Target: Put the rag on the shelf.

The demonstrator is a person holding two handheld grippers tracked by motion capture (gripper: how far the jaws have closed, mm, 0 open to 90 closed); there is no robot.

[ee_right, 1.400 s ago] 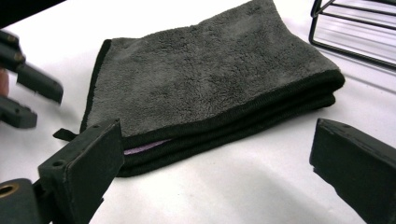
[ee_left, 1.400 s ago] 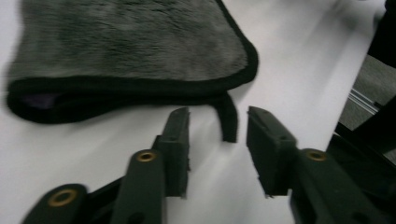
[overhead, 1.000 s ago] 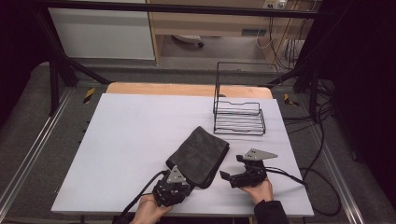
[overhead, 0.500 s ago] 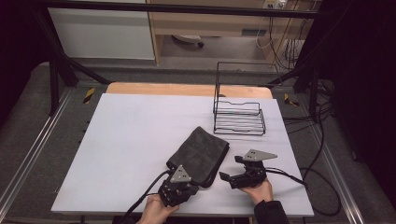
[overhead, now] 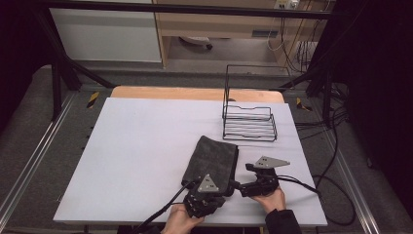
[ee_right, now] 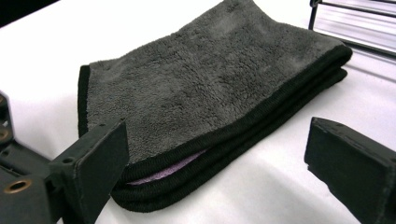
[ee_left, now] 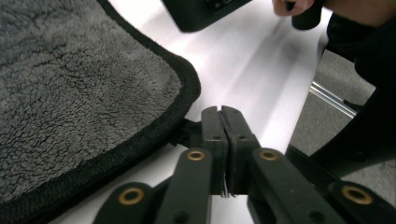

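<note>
A folded dark grey towel [overhead: 214, 161] is lying in the lower middle of the high view, on the white counter [overhead: 146, 146], below a black wire rack [overhead: 249, 122]. The left claw [ee_left: 222, 140] is sitting at the towel's near corner; its jaws, having just been closing, are pressed together with a bit of the black hem apparently pinched between them. The right claw [ee_right: 215, 154] is gaping wide at the towel's folded edge, its jaws clear of the fabric.
</note>
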